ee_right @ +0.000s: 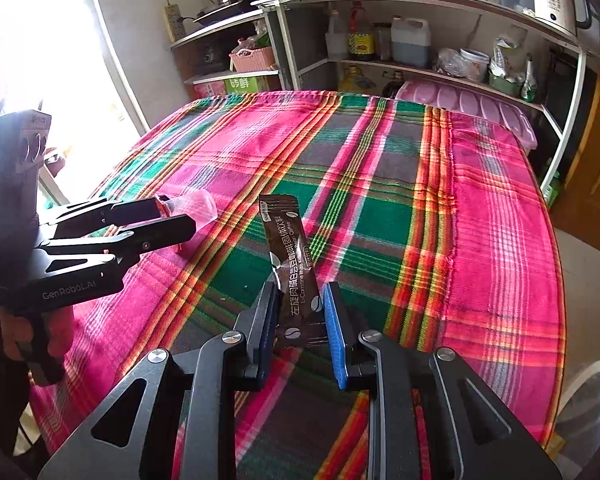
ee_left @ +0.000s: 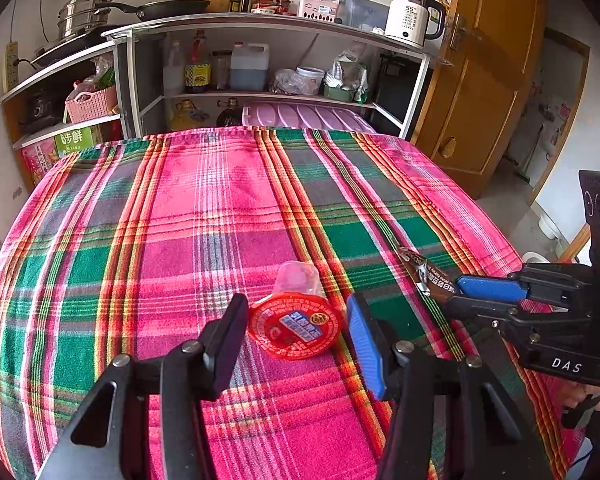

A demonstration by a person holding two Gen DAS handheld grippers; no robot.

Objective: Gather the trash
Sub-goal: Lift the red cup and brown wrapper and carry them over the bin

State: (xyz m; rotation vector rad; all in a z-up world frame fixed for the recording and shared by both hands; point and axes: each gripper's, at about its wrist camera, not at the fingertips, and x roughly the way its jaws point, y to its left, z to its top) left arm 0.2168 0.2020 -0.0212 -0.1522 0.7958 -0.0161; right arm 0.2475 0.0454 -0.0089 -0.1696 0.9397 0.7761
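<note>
I see a table under a woven plaid cloth [ee_left: 204, 208], pink, green and orange stripes, a bit wrinkled. Two bits of trash on it.

First, a small clear plastic jelly cup [ee_left: 296, 312] with a round, red, glossy foil lid. It lies on its side, lid facing my left camera, tapered clear body pointing away toward the shelf; long axis runs front to back in that view. My left tongs [ee_left: 296, 340] sit around the lid end, jaws fairly wide. The black finger [ee_left: 228, 340] is just beside the lid's left edge and the blue ribbed pad [ee_left: 366, 344] is just beside its right edge; I can't tell if either one touches. From the right camera the cup [ee_right: 192, 206] sits between the left tongs [ee_right: 172, 220] with its clear end poking past the tips.

Second, a long flat brown coffee sachet [ee_right: 294, 264], shiny film, white print, crimped ends. My right tongs [ee_right: 300, 320] are closed narrow on its lower end, pads pressing both long edges. The sachet stands up from the jaws, leaning slightly left, its long axis along the fingers and its free end pointing away from the camera. In the left view the sachet [ee_left: 424, 272] sticks out leftward from the right tongs [ee_left: 456, 292] above the cloth.

A metal shelf unit [ee_left: 260, 20] with bottles and pots stands behind the table.
</note>
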